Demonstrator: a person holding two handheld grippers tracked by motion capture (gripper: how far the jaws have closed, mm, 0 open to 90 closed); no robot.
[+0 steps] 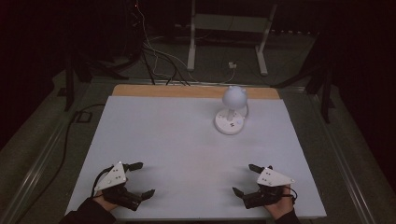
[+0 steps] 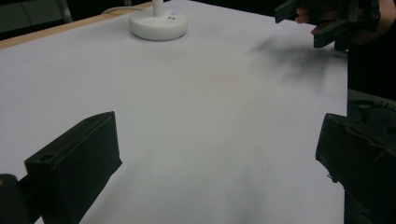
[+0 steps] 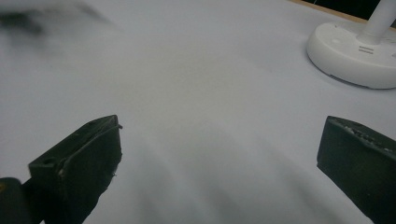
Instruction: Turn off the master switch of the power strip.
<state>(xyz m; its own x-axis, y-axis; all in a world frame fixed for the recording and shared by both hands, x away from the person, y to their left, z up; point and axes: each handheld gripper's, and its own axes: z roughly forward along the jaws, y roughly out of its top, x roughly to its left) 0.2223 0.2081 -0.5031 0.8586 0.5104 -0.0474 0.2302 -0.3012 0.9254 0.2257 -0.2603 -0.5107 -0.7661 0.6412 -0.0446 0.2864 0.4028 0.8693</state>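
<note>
White table [image 1: 163,140] bears an upright lamp [image 1: 231,114]; left gripper [image 1: 142,179] and right gripper [image 1: 245,179] fingers spread wide.

Table cover [image 1: 177,140]: white sheet, matt and smooth, paper-like or board-like – exact material cannot be told. Behind the lamp, a strip of table edge [image 1: 154,90] shows a light wood finish.

Lamp [image 1: 230,112]: white plastic, smooth, with a slight sheen on the round base and a rounded, frosted-looking head.

Left gripper [image 1: 139,179] and right gripper [image 1: 246,179], both nearer than the lamp: black jaws in matt, hard plastic, each topped by a flat grey plate – matt finish
</note>
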